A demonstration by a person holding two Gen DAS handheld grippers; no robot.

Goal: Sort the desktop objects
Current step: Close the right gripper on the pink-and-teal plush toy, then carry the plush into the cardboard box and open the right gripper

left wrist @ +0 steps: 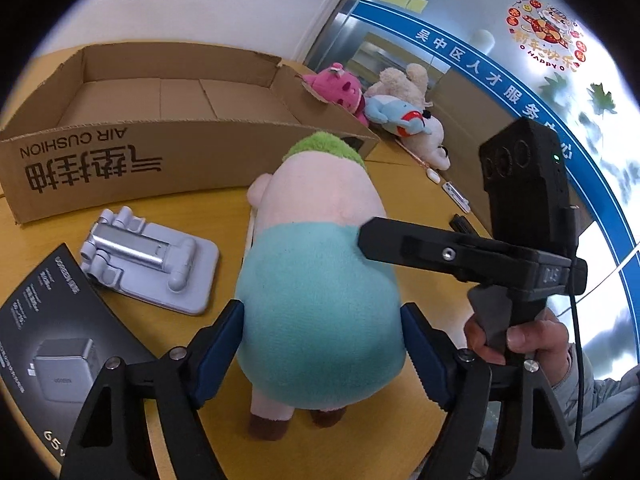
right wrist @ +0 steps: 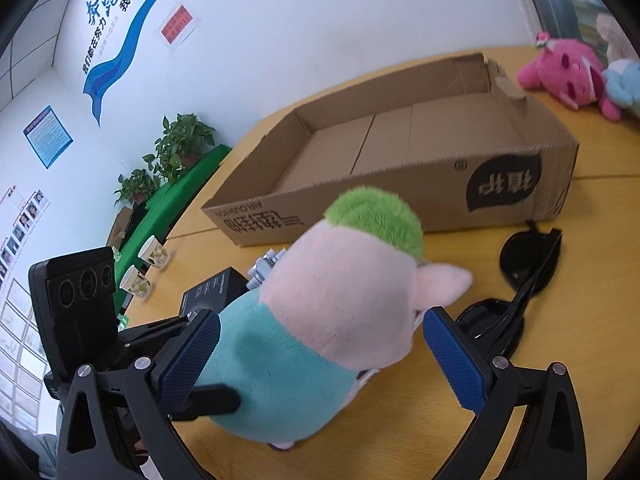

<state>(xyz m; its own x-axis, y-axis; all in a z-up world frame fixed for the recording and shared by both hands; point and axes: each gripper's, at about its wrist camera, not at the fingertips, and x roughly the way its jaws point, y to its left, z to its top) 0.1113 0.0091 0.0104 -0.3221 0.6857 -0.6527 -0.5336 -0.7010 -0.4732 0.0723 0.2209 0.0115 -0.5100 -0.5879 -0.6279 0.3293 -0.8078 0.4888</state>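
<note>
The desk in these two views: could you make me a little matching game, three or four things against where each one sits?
Things:
1. pig plush
2. cardboard box
3. phone stand
4. pink plush

Places:
A. lying flat in front of the box
B. beyond the box's far end
C. between the left gripper fingers
D. open-topped, behind the pig

Pairs: 1-C, 2-D, 3-A, 4-B

My yellow wooden tabletop (left wrist: 224,332) carries: open brown cardboard box (left wrist: 168,120), grey folding phone stand (left wrist: 148,264), black charger carton (left wrist: 52,344), heap of plush toys (left wrist: 384,108), black round-based stand (right wrist: 528,256).
</note>
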